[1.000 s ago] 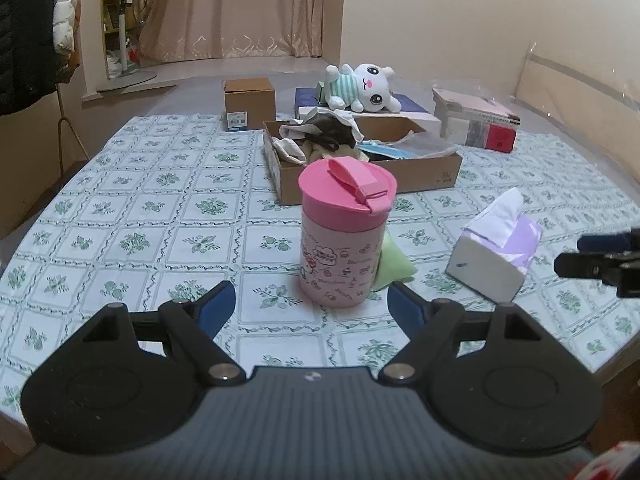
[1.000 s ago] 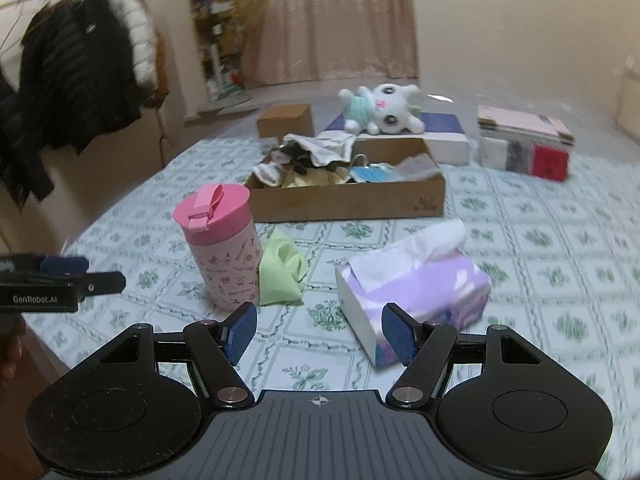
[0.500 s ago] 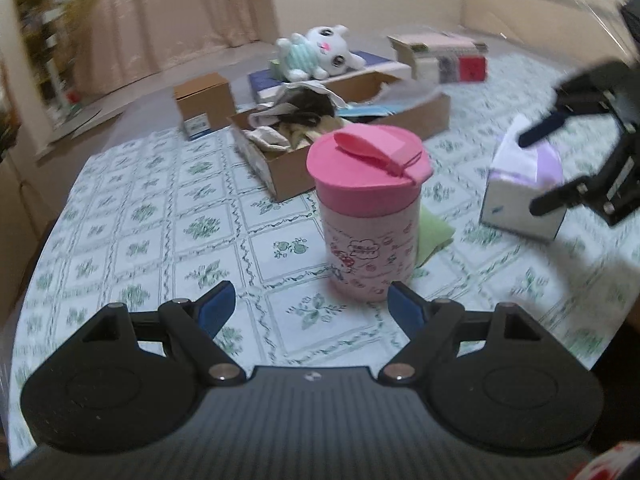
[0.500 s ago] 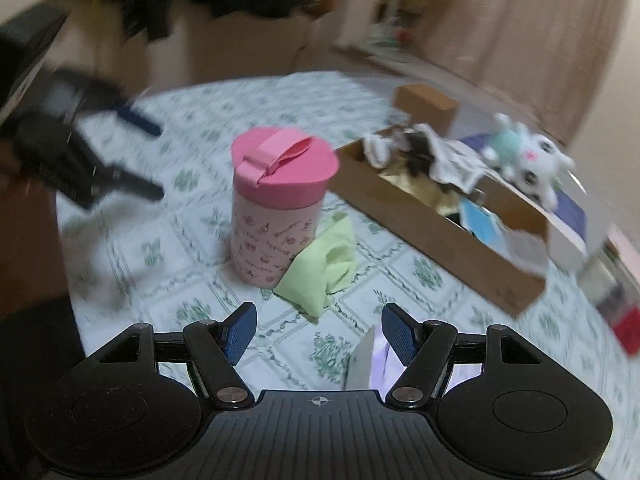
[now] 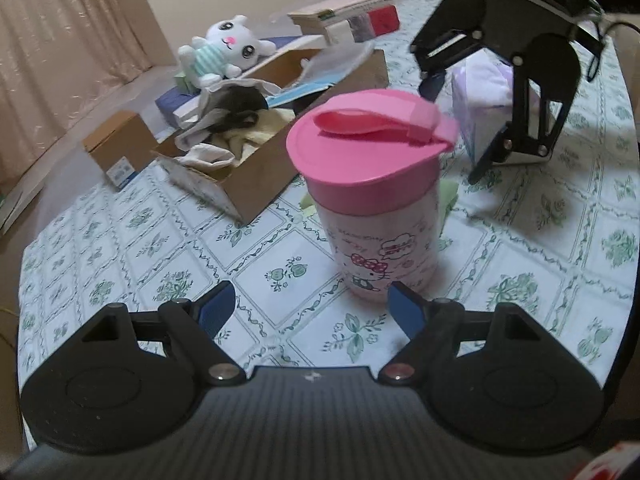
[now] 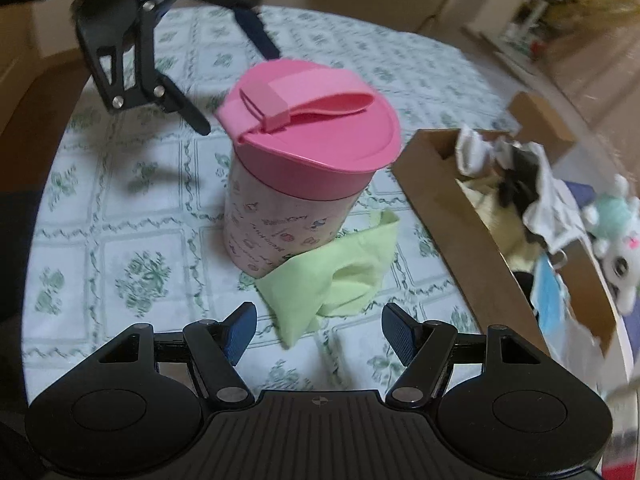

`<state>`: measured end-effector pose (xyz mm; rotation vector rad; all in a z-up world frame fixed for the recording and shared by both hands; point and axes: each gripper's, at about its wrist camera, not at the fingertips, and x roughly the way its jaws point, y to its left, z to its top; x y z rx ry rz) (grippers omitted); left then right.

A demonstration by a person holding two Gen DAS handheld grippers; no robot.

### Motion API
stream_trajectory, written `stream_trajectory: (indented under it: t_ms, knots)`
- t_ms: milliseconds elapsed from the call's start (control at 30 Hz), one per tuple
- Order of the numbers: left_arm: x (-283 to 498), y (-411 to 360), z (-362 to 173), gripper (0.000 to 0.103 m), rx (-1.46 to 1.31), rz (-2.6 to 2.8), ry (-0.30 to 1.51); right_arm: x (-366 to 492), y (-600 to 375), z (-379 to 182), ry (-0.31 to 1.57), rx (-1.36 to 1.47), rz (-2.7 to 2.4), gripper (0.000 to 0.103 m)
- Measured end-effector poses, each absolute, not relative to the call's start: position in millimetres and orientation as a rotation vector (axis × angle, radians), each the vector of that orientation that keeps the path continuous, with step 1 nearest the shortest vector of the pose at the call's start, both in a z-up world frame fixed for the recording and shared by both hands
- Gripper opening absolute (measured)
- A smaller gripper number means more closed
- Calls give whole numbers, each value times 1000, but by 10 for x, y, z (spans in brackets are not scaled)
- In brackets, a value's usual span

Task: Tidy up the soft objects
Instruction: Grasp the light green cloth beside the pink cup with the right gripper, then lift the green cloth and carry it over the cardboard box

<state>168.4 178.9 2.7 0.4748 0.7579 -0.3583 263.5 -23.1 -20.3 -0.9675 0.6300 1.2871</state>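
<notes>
On the table [image 5: 132, 240], covered with a flower-patterned cloth, a pink cup [image 6: 304, 184] is seen standing upright with its lid closed. A green cloth [image 6: 340, 276] is laid crumpled against the cup's base, between the cup and a cardboard box [image 6: 472, 216] filled with fabric items. The left gripper [image 5: 308, 308] is held open before the cup, nothing between its jaws. The right gripper [image 6: 318, 330] is likewise held open, empty, just short of the cloth.

A pink lidded tumbler [image 5: 380, 204] stands upright on the counter [image 5: 160, 248], which wears a green floral cloth. Well behind it lie a small brown carton [image 5: 120, 152], stacked books [image 5: 344, 10] and a curtain [image 5: 60, 48].
</notes>
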Motion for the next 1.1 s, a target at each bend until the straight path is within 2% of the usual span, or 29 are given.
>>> stream_trajectory:
  t_ms: [67,200,233,600,733,800,833,933,1000,1033,1100]
  knots:
    - [1761,1824,-17,79,478,-369,773,2715,-169,-260,647,-986,1320,77]
    - [1912,1879,-131,56,495,-377,814,2836,-58,-377,668,-1017,1371,81]
    - [1940,1889,-157,54,499,-381,819,2867,-30,-406,669,-1023,1376,82]
    - [2215,2028,-321,54,521,-461,829,3112,211,-620,684,-1060,1477,83]
    - [2261,2052,-349,50,517,-492,830,3207,256,-652,742,-1029,1513,81]
    - [2264,2050,-365,49,513,-507,832,3247,265,-639,768,-1010,1529,67]
    - [2270,2051,-377,49,511,-515,832,3262,270,-634,786,-1001,1535,64]
    - [2263,2044,-404,49,511,-529,832,3291,283,-614,809,-985,1537,45]
    - [2260,2041,-418,49,503,-531,831,3313,267,-593,824,-959,1520,15]
    - [2256,2038,-422,49,500,-531,829,3325,258,-582,830,-949,1504,9]
    - [2247,2034,-427,49,494,-532,829,3321,233,-573,837,-947,1483,8]
